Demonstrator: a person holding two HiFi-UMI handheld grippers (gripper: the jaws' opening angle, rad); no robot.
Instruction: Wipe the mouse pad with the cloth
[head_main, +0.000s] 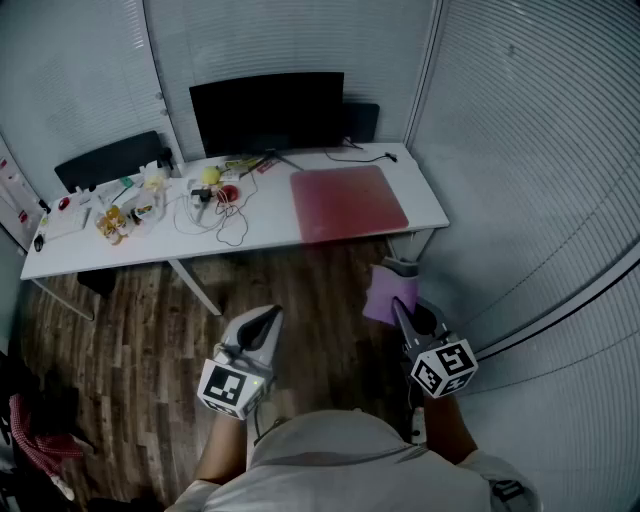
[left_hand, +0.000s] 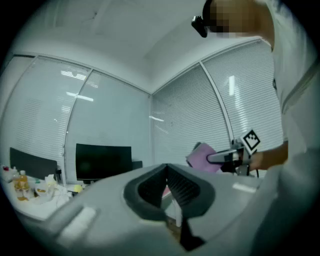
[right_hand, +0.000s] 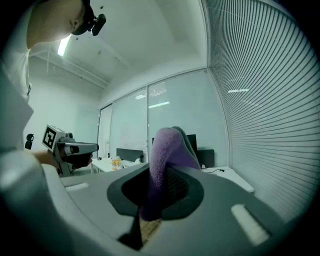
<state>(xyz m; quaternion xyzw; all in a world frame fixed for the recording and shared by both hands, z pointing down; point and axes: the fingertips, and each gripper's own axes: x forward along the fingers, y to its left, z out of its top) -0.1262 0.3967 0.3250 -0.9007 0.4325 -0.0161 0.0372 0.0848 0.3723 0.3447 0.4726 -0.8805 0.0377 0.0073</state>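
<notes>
A red mouse pad (head_main: 348, 201) lies on the right part of the white desk (head_main: 130, 250). My right gripper (head_main: 398, 306) hangs over the floor in front of the desk, shut on a purple cloth (head_main: 388, 292) that sticks up from its jaws (right_hand: 167, 150). The cloth (left_hand: 204, 156) also shows in the left gripper view, to the right. My left gripper (head_main: 262, 320) is held over the floor to the left of the right one, shut with nothing in it (left_hand: 167, 187). Both are well short of the pad.
A black monitor (head_main: 268, 112) stands at the desk's back. Cables (head_main: 225, 215), bottles (head_main: 112, 222) and small items clutter its left half. A black chair (head_main: 108, 160) is behind the desk. Blinds-covered glass walls (head_main: 530, 150) close in on the right. The floor is dark wood (head_main: 150, 330).
</notes>
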